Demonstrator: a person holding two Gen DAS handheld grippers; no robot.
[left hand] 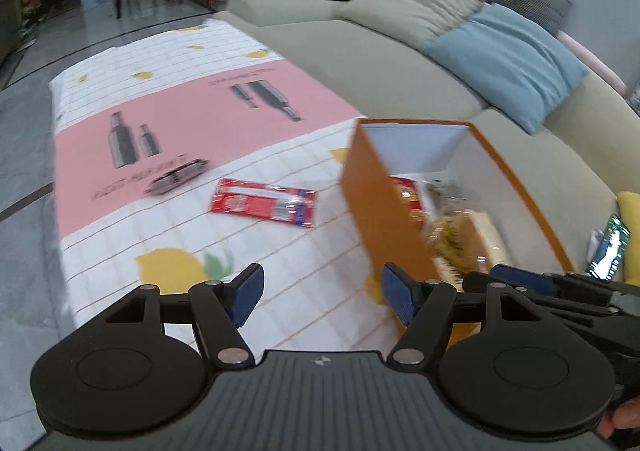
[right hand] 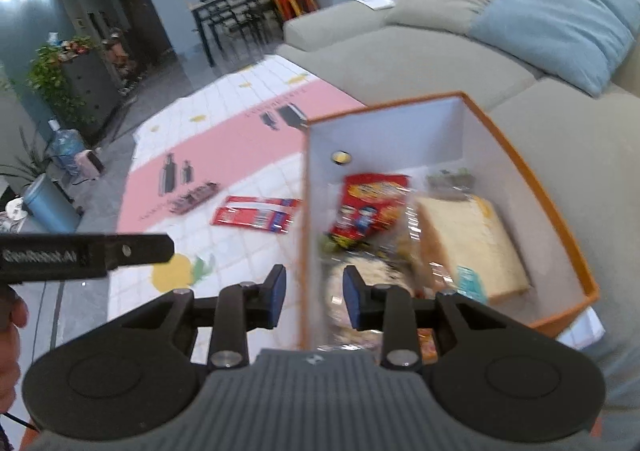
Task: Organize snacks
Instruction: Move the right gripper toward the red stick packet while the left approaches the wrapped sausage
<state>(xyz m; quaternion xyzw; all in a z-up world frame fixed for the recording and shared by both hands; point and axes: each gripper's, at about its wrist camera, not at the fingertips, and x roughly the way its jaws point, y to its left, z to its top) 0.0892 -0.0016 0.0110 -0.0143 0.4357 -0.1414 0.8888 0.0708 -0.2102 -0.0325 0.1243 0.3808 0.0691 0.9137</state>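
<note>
An orange box [left hand: 368, 195] with a white inside stands at the table's right end; it also shows in the right wrist view [right hand: 560, 211]. Inside lie a red snack bag [right hand: 368, 207], a wrapped bread slice [right hand: 472, 247] and other packets. A flat red packet [left hand: 264, 203] [right hand: 256, 215] and a small dark packet [left hand: 178, 177] [right hand: 194, 197] lie on the tablecloth left of the box. My left gripper [left hand: 322, 297] is open and empty, above the cloth by the box's near left corner. My right gripper [right hand: 314, 297] is open, straddling the box's left wall.
The table carries a white checked cloth with a pink band [left hand: 168, 123]. A grey sofa [left hand: 380, 63] with beige and blue cushions [left hand: 512, 63] runs along the right. A dining table and chairs [right hand: 232, 19], plants and a water bottle [right hand: 64, 147] stand further off.
</note>
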